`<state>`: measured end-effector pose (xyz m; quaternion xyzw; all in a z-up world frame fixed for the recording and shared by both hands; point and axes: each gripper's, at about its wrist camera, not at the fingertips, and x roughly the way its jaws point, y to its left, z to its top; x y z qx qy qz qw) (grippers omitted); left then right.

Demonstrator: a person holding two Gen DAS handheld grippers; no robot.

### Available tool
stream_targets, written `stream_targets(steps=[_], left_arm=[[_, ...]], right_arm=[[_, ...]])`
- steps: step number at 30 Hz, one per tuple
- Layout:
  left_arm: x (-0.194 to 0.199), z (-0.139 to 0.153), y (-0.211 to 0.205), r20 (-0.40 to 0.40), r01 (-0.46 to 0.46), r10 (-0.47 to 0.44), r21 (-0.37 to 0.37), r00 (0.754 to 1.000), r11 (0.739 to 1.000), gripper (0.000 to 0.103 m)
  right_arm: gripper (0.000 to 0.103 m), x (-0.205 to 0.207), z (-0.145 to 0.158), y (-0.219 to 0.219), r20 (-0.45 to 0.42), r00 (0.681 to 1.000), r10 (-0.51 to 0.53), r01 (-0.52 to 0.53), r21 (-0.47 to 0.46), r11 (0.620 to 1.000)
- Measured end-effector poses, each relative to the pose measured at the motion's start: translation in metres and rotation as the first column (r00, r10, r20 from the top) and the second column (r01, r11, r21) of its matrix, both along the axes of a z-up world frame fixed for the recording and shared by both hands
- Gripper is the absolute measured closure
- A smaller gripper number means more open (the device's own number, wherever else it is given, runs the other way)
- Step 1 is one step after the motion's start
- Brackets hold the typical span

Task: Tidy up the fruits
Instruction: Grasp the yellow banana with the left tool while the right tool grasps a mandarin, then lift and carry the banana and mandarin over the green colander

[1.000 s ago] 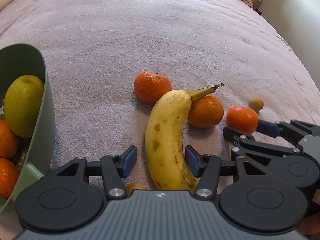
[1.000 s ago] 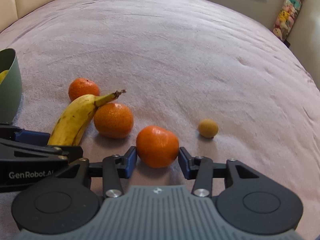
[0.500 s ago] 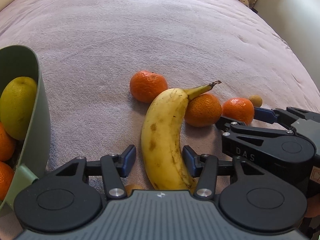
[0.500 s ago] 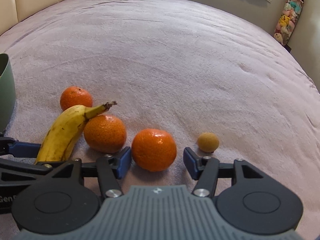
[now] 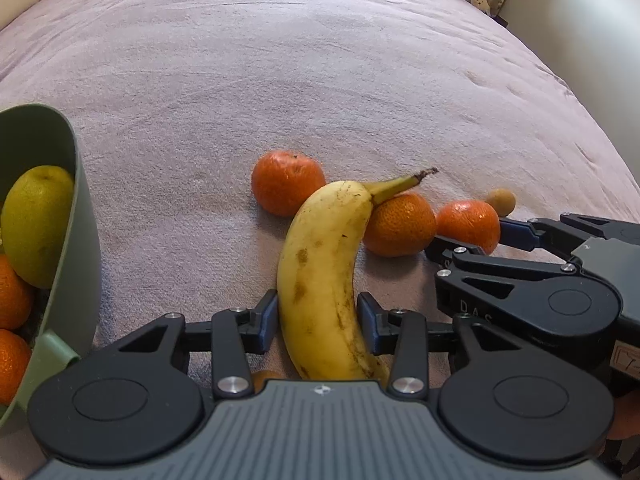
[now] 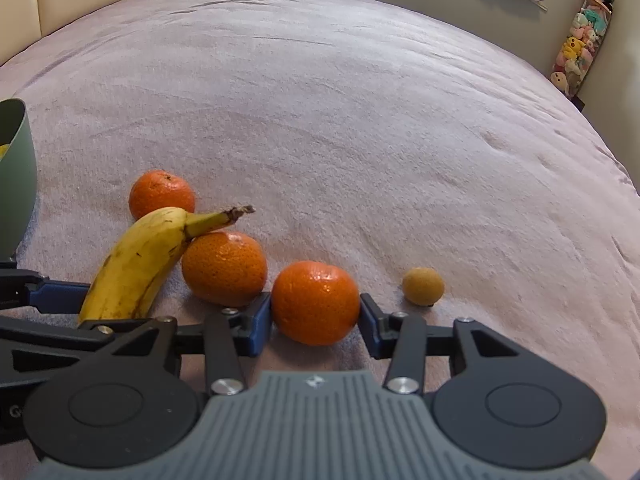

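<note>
1. Left wrist view, bottom of the frame: the left gripper (image 5: 318, 318) has its two blue pads against the sides of the banana (image 5: 324, 272), one on each flank; the jaws are closing on it.
2. The banana lies on the pink blanket (image 5: 280, 80) and runs from lower centre up to a stem that rests on a second tangerine (image 5: 400, 226) at centre right.
3. At the left edge a green bowl (image 5: 76, 240) holds a yellow-green citrus fruit (image 5: 36, 232) and more orange fruit below it.
4. Behind the banana, near mid-frame, sits another tangerine (image 5: 286, 188), just beside the banana's curve.
5. At the far right the right gripper (image 5: 466, 236) pinches a tangerine (image 5: 468, 224).
6. Right wrist view, lower centre: its blue pads press both sides of that tangerine (image 6: 316, 302), and the jaws are closing on it.
7. A small tan round fruit (image 6: 423, 286) lies apart to the right of it.
8. Farther up, the blanket fills the frame; soft toys (image 6: 580, 44) hang at the upper right by the wall.
</note>
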<state>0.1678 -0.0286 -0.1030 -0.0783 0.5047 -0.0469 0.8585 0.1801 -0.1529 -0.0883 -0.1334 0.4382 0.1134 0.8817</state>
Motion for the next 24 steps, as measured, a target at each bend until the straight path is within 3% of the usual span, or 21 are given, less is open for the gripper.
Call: stream_targets(steps=[11,24], left_arm=[[-0.008,0.012,0.005,0.018,-0.020,0.020,0.000,1.000,1.000,0.060],[-0.023,0.051,0.005,0.077,-0.009,0.006,0.032,0.997,0.999,0.060]], right_arm=[[0.061,-0.012,0.011,-0.001,0.001,1.000,-0.002,0.002,-0.022,1.000],[0.061,-0.028,0.034,0.003,0.019,1.000,-0.001,0.001,-0.021,1.000]])
